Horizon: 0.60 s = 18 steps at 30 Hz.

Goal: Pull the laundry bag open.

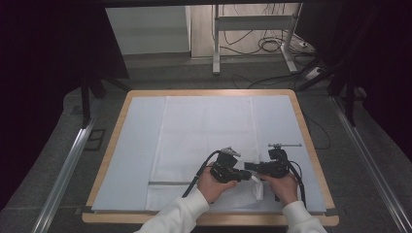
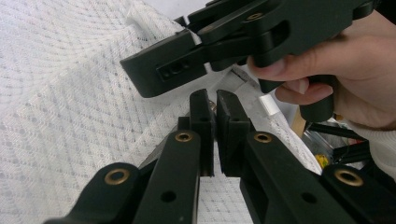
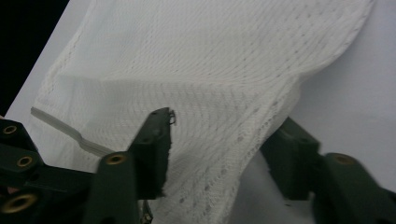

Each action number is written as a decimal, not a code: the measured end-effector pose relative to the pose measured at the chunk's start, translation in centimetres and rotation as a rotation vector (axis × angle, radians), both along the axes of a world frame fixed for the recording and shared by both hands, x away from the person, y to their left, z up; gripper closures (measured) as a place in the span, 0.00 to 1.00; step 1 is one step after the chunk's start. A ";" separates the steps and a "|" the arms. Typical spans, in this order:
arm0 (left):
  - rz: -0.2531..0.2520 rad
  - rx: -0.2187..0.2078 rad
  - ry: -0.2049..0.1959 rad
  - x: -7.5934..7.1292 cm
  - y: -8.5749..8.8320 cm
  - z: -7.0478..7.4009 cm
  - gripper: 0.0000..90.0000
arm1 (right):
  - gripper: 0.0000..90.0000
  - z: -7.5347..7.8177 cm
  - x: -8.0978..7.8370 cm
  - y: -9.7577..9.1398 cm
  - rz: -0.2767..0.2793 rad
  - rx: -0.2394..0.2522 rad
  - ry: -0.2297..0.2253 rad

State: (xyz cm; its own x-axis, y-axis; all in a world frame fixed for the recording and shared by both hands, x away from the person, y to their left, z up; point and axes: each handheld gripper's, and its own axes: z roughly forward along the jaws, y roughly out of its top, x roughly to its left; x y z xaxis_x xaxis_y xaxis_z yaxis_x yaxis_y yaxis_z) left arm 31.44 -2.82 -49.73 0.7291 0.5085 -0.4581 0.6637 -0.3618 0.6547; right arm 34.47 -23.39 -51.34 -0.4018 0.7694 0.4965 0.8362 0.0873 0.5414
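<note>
Dark surroundings frame a wood-edged desk [image 1: 122,116] covered by a pale blue sheet [image 1: 136,145], on which a white mesh bag [image 1: 204,131] lies flat, its near right corner lifted and bunched between the two hands. High view: left gripper [image 1: 241,175] and right gripper [image 1: 251,167] meet tip to tip above that raised corner, near the desk's front edge; a grey zipper strip [image 1: 170,183] runs along the bag's near end. White sleeves [image 1: 180,216] enter from below.

Left gripper view: the left gripper's [image 2: 215,107] jaws are drawn together with a narrow slit between the pads; a small metal piece is glimpsed at their tips, but whether it is pinched cannot be told. The mesh bag [image 2: 70,93] lies behind and to the left. The right gripper [image 2: 154,70], held in the right hand [image 2: 345,70], crosses just above.

Right gripper view: the right gripper's [image 3: 224,140] jaws are spread wide, and a fold of the mesh bag [image 3: 224,70] hangs down between them, touching the left-hand jaw, apart from the other. The zipper strip [image 3: 60,128] shows at left
</note>
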 end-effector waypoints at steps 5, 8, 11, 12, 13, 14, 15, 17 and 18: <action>0.001 0.001 0.004 0.0 0.0 -0.2 0.96 | 0.85 -0.1 0.1 0.0 0.035 0.022 0.020; 0.002 0.002 0.006 0.0 -0.1 -0.3 0.96 | 0.97 0.0 0.0 -0.1 0.048 0.029 0.020; 0.001 0.001 0.011 0.0 -0.1 -0.5 0.96 | 0.98 0.1 0.0 -0.1 0.061 0.023 0.020; -0.002 0.005 0.011 0.1 -0.1 -0.6 0.97 | 0.98 0.1 0.0 -0.1 0.069 0.017 0.019; 0.003 0.002 0.013 0.1 -0.1 -0.7 0.96 | 0.98 0.1 0.0 -0.1 0.074 0.017 0.018; 0.004 0.003 0.016 0.1 -0.1 -0.8 0.96 | 0.98 0.1 0.0 -0.1 0.078 0.016 0.016; 0.003 0.003 0.019 0.2 0.0 -1.0 0.96 | 0.98 0.2 0.0 -0.2 0.080 0.016 0.016; 0.006 0.003 0.025 0.3 0.0 -1.2 0.97 | 0.98 0.2 -0.1 -0.2 0.087 0.016 0.015; 0.007 0.002 0.027 0.3 0.0 -1.3 0.97 | 0.98 0.3 -0.1 -0.2 0.088 0.014 0.014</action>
